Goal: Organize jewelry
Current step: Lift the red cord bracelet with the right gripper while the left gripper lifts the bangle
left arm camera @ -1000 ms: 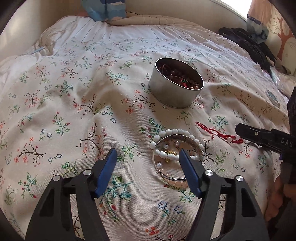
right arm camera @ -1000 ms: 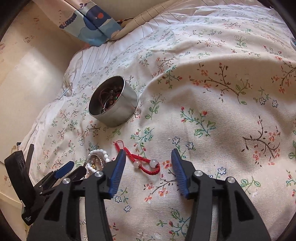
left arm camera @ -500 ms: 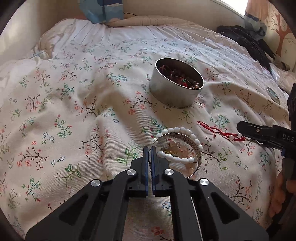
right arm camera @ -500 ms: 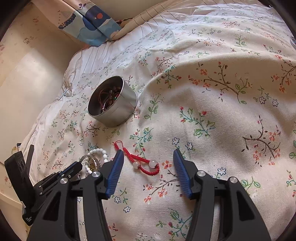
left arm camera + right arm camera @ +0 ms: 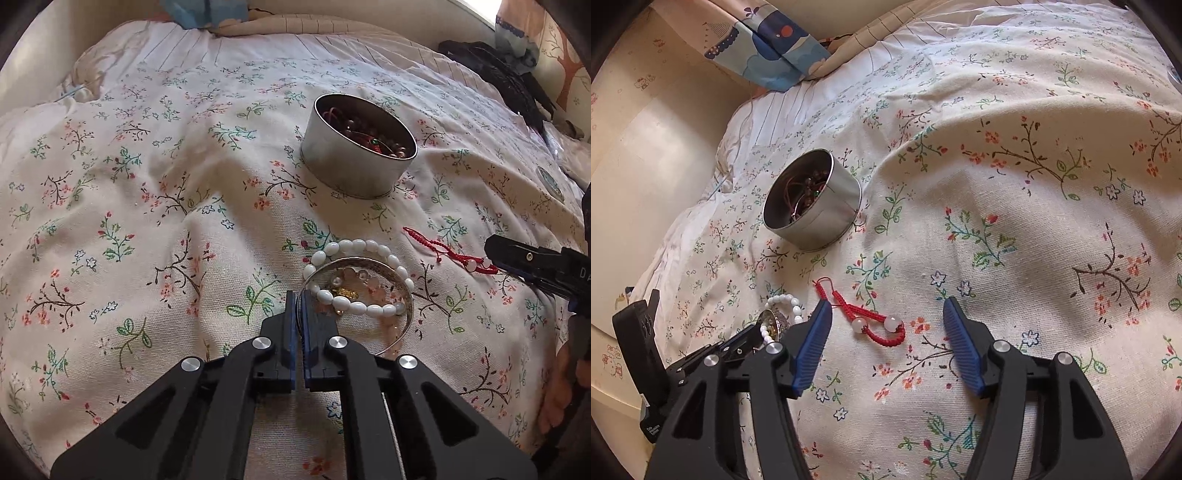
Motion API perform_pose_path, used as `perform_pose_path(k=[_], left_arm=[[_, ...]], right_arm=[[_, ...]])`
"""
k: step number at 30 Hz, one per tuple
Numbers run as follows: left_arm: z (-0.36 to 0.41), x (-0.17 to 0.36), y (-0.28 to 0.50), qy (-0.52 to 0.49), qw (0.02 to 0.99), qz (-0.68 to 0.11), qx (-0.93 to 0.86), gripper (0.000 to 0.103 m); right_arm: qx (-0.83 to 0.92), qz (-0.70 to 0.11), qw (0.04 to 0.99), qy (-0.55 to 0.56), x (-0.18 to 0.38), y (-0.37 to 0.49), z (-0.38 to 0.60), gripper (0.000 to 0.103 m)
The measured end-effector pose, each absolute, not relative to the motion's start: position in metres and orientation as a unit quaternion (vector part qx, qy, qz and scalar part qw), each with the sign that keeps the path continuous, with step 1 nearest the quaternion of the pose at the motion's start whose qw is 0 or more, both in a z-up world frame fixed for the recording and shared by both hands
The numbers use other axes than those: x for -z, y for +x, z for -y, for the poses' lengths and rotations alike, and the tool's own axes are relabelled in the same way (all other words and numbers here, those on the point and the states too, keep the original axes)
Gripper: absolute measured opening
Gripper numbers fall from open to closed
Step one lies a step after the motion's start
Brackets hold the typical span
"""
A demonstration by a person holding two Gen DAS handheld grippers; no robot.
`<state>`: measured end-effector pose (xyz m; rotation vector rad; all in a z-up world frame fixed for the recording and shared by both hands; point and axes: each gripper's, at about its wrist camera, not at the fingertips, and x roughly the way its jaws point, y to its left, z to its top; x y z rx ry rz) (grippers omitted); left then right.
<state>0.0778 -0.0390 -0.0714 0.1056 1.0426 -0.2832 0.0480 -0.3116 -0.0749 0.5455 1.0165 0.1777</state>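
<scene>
Warm daylight fills both views, brightest at the top right of the left wrist view, where a window edge blows out to white. The floral bedspread is evenly lit, with soft shadows in its folds and a dark one beside the metal tin. The tin's wall shows a dull sheen, and the silver bangle glints along its rim. Fisheye distortion bows the bed and darkens the corners into a black ring. Focus is crisp at centre and softer toward the edges.
</scene>
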Motion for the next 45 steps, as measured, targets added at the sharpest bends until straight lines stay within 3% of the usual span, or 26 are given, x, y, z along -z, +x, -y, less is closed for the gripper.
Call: perform_pose_path(k=[7, 10, 11, 22, 45], left_arm=[[0.040, 0.063, 0.073, 0.053, 0.863, -0.481, 0.143, 0.003], [0.036, 0.056, 0.071, 0.038, 0.870, -0.469, 0.145, 0.003], [0.034, 0.054, 0.071, 0.031, 0.872, -0.466, 0.144, 0.003], [0.027, 0.045, 0.073, -0.001, 0.878, -0.453, 0.156, 0.003], [0.027, 0.034, 0.071, 0.017, 0.895, -0.422, 0.142, 0.004]], right_arm=[[-0.085, -0.498, 0.854, 0.125, 0.073, 0.051, 0.270, 0.068], [-0.106, -0.507, 0.849, 0.108, 0.075, 0.050, 0.259, 0.024], [-0.116, -0.507, 0.845, 0.124, 0.076, 0.050, 0.260, 0.014], [-0.136, -0.448, 0.853, 0.229, 0.055, 0.041, 0.291, 0.013], [-0.158, -0.401, 0.867, 0.251, 0.037, 0.036, 0.297, 0.013]])
